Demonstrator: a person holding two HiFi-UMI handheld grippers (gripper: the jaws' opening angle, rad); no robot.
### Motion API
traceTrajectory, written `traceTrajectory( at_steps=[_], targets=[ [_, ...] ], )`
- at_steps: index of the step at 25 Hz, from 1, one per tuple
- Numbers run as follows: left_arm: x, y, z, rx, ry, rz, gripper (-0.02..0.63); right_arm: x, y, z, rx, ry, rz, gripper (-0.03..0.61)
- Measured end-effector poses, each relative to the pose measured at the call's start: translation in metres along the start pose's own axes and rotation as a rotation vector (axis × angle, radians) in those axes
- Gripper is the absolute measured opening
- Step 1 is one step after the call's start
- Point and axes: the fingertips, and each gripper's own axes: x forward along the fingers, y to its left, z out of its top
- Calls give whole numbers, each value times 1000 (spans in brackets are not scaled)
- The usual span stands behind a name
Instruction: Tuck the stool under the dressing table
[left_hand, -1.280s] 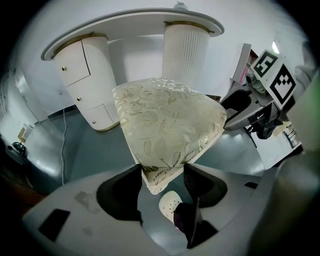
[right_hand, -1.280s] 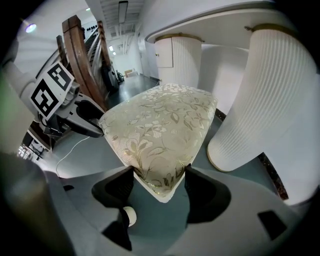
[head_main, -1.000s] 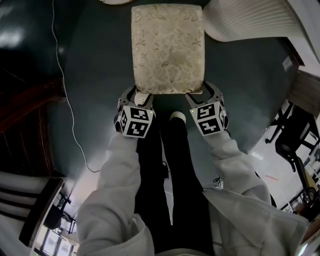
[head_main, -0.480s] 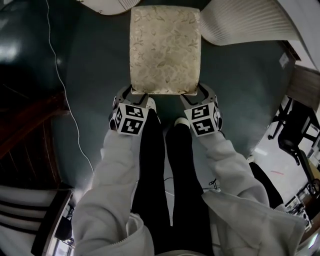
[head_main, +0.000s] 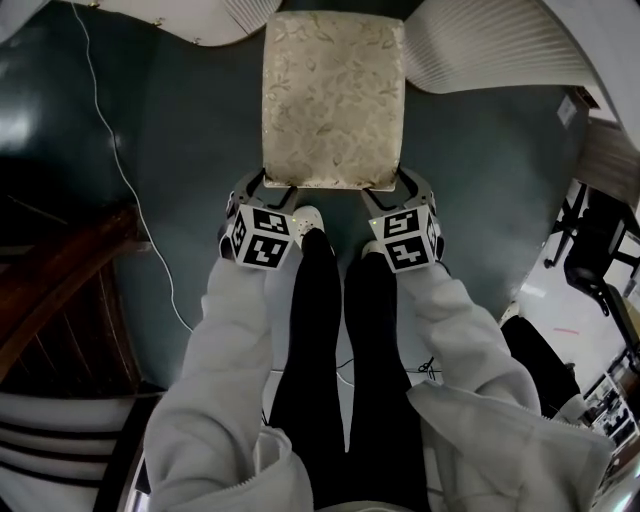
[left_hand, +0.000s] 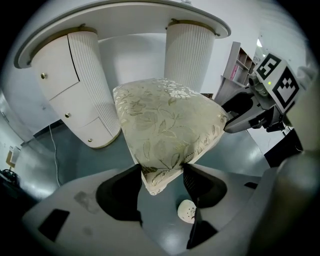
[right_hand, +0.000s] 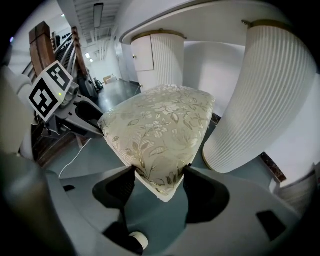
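The stool (head_main: 333, 100) has a cream cushion with a gold leaf pattern and stands on the dark floor before the white dressing table (head_main: 490, 45). My left gripper (head_main: 268, 190) is shut on the cushion's near left corner, and my right gripper (head_main: 396, 188) is shut on its near right corner. In the left gripper view the corner of the stool (left_hand: 165, 120) sits pinched between the pads of my left gripper (left_hand: 161, 172). The right gripper view shows the other corner of the stool (right_hand: 160, 127) held the same way by my right gripper (right_hand: 159, 177). The stool's far end lies between the table's ribbed pedestals (left_hand: 90, 90).
A white cable (head_main: 120, 180) trails over the floor at the left, beside dark wooden stairs (head_main: 60, 290). A black chair (head_main: 600, 250) stands at the far right. The person's legs and white shoes (head_main: 308, 218) are just behind the stool. The tabletop (left_hand: 125, 15) overhangs the gap.
The stool and both grippers have moved forward toward the dressing table, whose pedestals now show more. The person's feet have stepped up behind. Both grips are unchanged.
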Motion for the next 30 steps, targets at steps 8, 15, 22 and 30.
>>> traceTrajectory(
  at_steps=[8,15,22,30],
  targets=[
    [12,32,23,44,-27,-23,259,15,-9,30,41,-9,-28,356],
    [17,47,34,72,-36,-29,259,23,-13,43,59,-14,-42,356],
    [20,58,48,92,-57,-24,259,26,-19,55,74,-35,-66,356],
    [36,75,86,94,-82,-14,259,38,-52,82,70,-52,-63,355]
  ],
)
